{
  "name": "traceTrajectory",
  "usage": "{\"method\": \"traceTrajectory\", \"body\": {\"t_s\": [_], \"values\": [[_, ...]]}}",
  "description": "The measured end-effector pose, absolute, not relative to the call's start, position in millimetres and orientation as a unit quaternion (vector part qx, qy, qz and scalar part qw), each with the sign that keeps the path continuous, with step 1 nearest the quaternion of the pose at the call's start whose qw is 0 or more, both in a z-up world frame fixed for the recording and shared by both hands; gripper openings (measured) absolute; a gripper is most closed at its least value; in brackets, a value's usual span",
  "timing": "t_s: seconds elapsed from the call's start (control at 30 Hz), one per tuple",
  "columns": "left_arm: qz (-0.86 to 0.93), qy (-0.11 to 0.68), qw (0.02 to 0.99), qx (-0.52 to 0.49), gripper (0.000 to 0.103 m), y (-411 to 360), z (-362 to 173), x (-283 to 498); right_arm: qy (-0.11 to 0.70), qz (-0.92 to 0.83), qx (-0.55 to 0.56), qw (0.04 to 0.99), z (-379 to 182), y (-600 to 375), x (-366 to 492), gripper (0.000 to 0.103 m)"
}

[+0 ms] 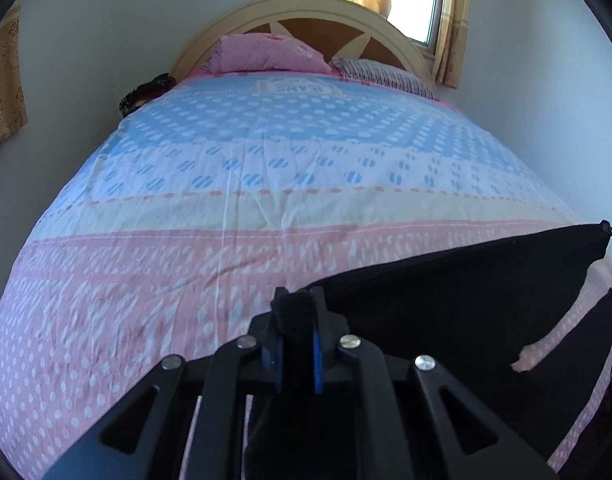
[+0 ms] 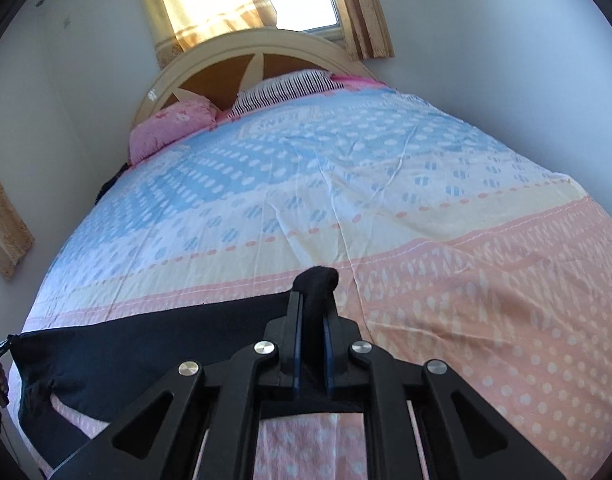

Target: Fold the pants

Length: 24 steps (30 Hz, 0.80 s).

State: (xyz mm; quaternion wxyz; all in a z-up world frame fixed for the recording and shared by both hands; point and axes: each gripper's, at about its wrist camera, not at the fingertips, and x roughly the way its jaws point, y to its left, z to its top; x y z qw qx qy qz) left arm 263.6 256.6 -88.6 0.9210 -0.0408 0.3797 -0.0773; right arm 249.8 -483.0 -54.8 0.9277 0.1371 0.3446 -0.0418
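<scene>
Two tools are gripping the same pair of black pants at the foot end of the bed, each one pinching a bunched corner of dark cloth between its narrowed blue-padded fingers. Nearest in the left wrist view, the left tool is clamping a wad of fabric that is poking up above its fingertips, and the garment is stretching away to the right of it, its upper edge pulled taut toward a small dark tip at the far right edge of that view (most likely the other tool, though too little shows to be sure). Below that taut edge the cloth is hanging and draping over the pink dotted part of the bedspread, with slivers of pink showing through the gaps. In the right wrist view the right tool is holding its own lump of black cloth, and the pants are spreading leftward from it across the same pink band. Beyond the pants, the bedspread is running through yellow, white and blue bands toward the headboard, where a pink pillow and a striped pillow are lying side by side. Behind the headboard, sunlit curtains are hanging over a window.
</scene>
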Motion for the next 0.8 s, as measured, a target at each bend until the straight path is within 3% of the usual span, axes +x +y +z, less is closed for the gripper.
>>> {"method": "traceTrajectory", "body": {"t_s": [0.3, 0.8], "values": [[-0.115, 0.341, 0.928, -0.091, 0.01, 269, -76, 208, 0.283, -0.005, 0.158, 0.946, -43, -486, 147, 0.008], [-0.125, 0.369, 0.916, -0.091, 0.01, 276, -123, 146, 0.338, -0.018, 0.198, 0.92, -103, -507, 57, 0.008]]}}
